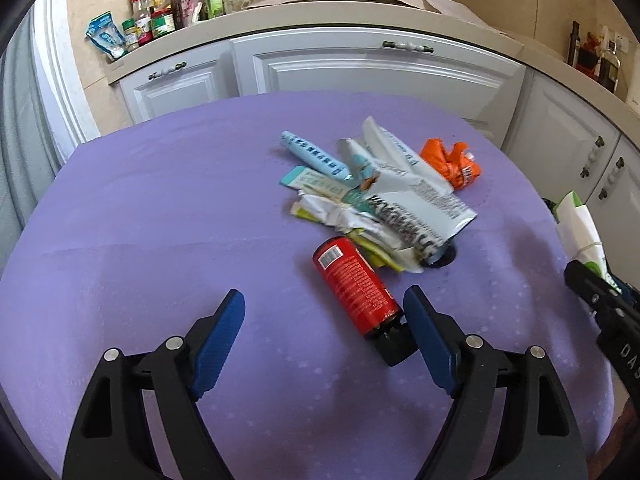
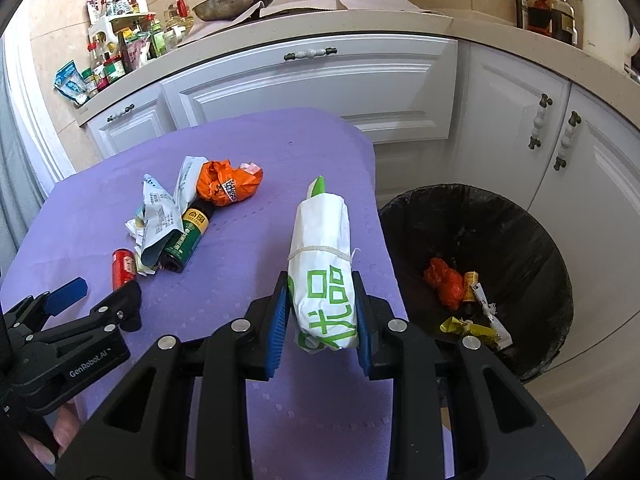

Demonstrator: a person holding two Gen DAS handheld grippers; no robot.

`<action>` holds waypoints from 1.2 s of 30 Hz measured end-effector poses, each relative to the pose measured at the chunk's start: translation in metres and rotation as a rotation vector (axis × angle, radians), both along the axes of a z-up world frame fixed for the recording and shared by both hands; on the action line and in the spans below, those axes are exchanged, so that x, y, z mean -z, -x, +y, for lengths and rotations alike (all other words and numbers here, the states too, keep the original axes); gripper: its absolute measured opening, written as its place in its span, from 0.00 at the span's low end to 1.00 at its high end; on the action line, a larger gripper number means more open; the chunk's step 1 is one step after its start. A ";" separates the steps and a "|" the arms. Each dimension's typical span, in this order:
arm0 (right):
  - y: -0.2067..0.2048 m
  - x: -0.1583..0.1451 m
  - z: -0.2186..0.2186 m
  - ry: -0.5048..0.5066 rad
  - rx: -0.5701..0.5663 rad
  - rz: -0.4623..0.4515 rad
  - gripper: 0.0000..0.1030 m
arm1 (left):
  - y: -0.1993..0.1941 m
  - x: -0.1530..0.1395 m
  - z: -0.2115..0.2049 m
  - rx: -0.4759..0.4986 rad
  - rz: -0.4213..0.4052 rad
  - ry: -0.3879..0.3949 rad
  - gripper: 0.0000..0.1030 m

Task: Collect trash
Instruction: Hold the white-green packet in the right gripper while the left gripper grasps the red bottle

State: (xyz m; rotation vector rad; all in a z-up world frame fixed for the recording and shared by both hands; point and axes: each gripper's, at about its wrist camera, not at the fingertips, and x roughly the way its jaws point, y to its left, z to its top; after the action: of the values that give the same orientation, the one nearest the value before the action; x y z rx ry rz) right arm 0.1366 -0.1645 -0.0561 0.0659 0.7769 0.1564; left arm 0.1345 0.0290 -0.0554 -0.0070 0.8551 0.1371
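Observation:
My right gripper (image 2: 322,296) is shut on a rolled white paper bag with green print (image 2: 322,264), held above the right edge of the purple table (image 2: 260,152). My left gripper (image 1: 324,312) is open; it also shows in the right wrist view (image 2: 102,292). A red bottle with a black cap (image 1: 354,282) lies by its right finger (image 1: 424,328), outside the jaws. Beyond it is a pile of wrappers (image 1: 384,204), a blue tube (image 1: 314,156) and an orange crumpled bag (image 1: 452,162). A green bottle (image 2: 188,240) lies under the wrappers.
A black-lined trash bin (image 2: 480,280) stands on the floor right of the table, holding an orange bag and small wrappers. White cabinets (image 2: 312,92) run behind, with jars, bottles and a pan on the counter.

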 end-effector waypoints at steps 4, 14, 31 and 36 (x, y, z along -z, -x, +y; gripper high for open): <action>0.001 0.000 0.000 -0.006 -0.004 -0.003 0.27 | 0.006 -0.002 0.007 -0.006 0.001 -0.007 0.77; 0.002 0.001 0.000 -0.007 -0.003 -0.003 0.27 | 0.004 0.004 -0.002 0.026 0.042 0.027 0.77; 0.003 0.002 0.001 -0.010 -0.005 0.003 0.27 | 0.004 0.002 0.018 0.053 0.029 -0.009 0.64; 0.002 0.001 0.001 -0.008 -0.005 0.005 0.27 | 0.000 -0.001 0.016 0.070 0.010 0.000 0.60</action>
State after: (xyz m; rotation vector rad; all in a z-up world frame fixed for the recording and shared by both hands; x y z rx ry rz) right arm 0.1347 -0.1633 -0.0573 0.0723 0.7817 0.1641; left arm 0.1345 0.0454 -0.0545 0.0242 0.8646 0.0714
